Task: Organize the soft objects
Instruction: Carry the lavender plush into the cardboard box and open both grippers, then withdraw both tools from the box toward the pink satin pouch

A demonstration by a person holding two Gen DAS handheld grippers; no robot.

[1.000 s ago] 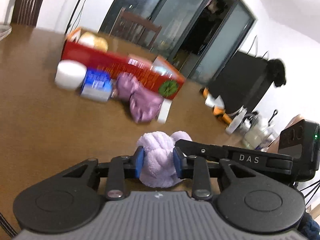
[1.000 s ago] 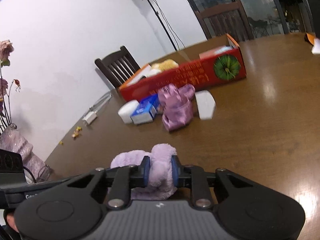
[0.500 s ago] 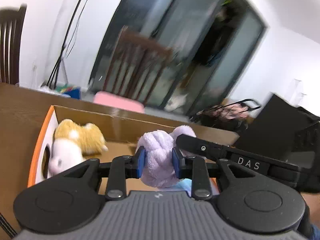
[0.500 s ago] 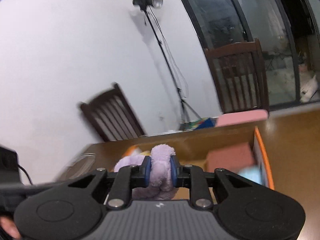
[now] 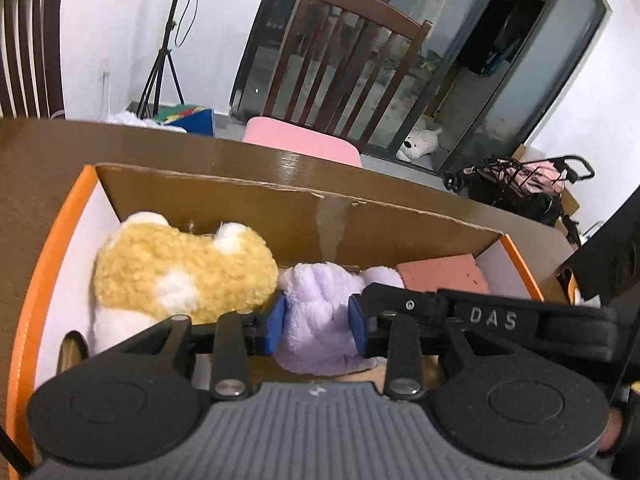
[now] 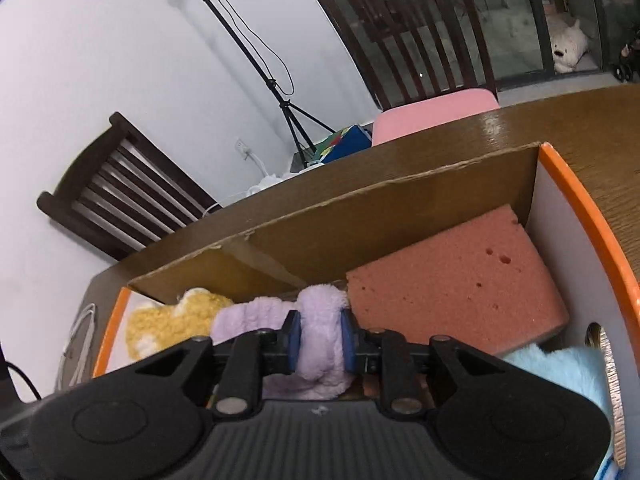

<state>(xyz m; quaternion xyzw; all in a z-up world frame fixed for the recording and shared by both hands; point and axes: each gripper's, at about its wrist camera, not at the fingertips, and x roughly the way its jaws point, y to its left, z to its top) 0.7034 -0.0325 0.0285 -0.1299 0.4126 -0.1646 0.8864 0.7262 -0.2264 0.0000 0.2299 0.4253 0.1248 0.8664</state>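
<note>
Your left gripper (image 5: 316, 322): blue pads clamped on the lilac plush (image 5: 320, 316), held inside the cardboard box (image 5: 280, 208). Your right gripper (image 6: 319, 338): pinching the same lilac plush (image 6: 318, 328) from its other end. Box contents: yellow plush (image 5: 180, 268) at 9 o'clock of the lilac one, touching it; pink sponge (image 6: 452, 284) at 2 o'clock, against the back wall; pale blue fabric (image 6: 560, 368) at 4 o'clock. Box rests on the wooden table (image 6: 600, 120).

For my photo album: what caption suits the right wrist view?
Both grippers lower a lilac cloth into a box.
</note>
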